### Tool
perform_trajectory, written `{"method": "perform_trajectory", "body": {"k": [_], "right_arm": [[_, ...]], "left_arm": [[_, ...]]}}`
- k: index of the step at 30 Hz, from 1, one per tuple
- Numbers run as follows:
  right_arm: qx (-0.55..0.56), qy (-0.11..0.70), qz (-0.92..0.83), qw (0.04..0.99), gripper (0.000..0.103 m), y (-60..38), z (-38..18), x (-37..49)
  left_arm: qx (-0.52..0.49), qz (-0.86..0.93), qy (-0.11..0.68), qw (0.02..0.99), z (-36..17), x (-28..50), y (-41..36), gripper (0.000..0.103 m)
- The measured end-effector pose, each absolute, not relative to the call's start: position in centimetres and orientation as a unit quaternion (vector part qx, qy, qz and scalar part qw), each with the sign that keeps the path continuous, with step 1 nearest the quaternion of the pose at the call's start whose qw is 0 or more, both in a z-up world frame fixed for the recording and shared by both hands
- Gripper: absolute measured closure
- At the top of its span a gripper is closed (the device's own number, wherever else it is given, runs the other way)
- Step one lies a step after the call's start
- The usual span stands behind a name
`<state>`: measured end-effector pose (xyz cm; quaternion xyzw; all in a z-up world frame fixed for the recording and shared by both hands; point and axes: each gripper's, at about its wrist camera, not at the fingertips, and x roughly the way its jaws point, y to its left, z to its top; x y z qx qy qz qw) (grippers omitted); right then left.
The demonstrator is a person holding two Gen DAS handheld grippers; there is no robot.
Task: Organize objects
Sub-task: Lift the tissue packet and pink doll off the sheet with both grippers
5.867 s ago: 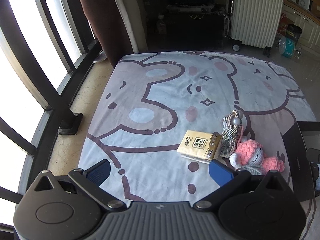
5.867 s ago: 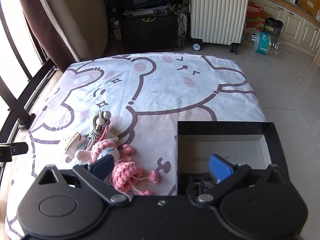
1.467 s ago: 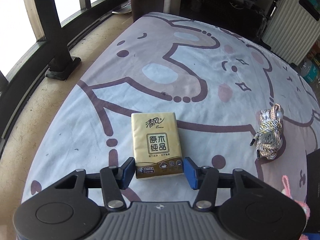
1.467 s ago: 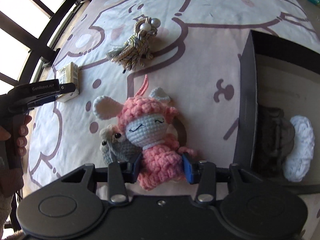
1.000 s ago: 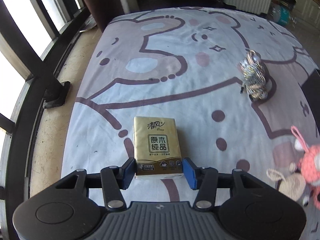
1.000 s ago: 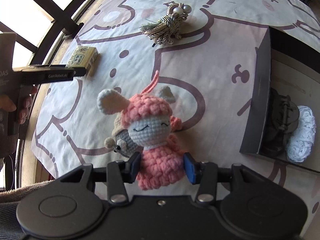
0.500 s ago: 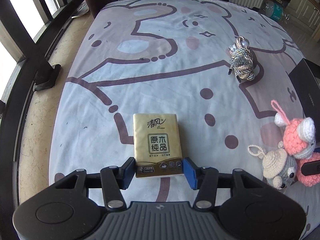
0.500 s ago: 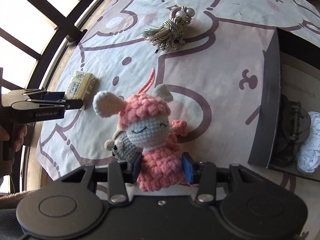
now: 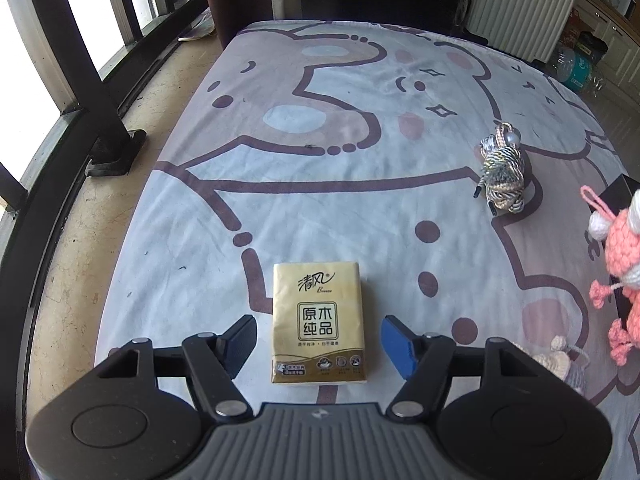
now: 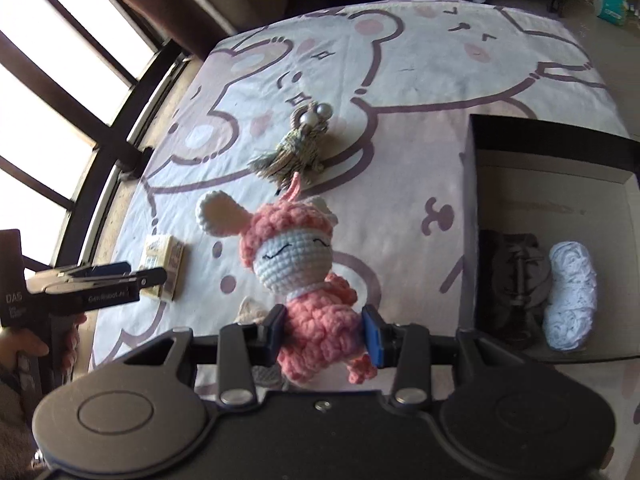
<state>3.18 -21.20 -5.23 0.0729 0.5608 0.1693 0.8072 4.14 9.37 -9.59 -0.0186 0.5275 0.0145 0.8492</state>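
A gold tissue pack (image 9: 319,322) lies flat on the cartoon bedsheet (image 9: 360,152), between the fingers of my left gripper (image 9: 319,343), which is open and not touching it. The pack also shows in the right wrist view (image 10: 165,263). My right gripper (image 10: 323,332) is shut on a pink crocheted doll (image 10: 308,280) and holds it above the sheet; the doll shows at the right edge of the left wrist view (image 9: 622,256). A small grey crochet toy (image 9: 562,364) hangs under it. A braided cord bundle with pearls (image 10: 298,148) lies further back.
A black open box (image 10: 556,236) stands at the right on the sheet, holding a dark hair clip (image 10: 518,276) and a white fluffy item (image 10: 572,300). Window bars (image 9: 72,60) run along the left. A white suitcase (image 9: 520,4) stands beyond the bed.
My left gripper has opened and let go of the tissue pack, which now rests on the sheet. My right gripper has lifted the pink doll higher and moved it toward the box.
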Motion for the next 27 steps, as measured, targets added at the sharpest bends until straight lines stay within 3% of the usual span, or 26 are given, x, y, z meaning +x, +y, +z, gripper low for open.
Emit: {"method": "perform_trajectory", "body": {"k": [7, 11, 21, 27], "right_arm": [[0.096, 0.561, 0.073, 0.819, 0.061, -21.8, -6.8, 5.6], [0.079, 0.566, 0.063, 0.818, 0.06, -20.4, -8.6, 6.7], [0.071, 0.58, 0.132, 0.801, 0.048, -18.6, -7.9, 6.8], [0.033, 0.574, 0.153, 0.804, 0.051, -18.0, -7.3, 8.2]], "left_arm": [[-0.03, 0.029, 0.521, 0.852, -10.5, 4.1, 9.5, 0.033], [-0.027, 0.034, 0.517, 0.855, -10.9, 4.0, 9.4, 0.026], [-0.043, 0.041, 0.522, 0.851, -11.1, 4.1, 9.7, 0.019], [-0.056, 0.032, 0.528, 0.847, -11.1, 4.4, 9.4, 0.019]]}}
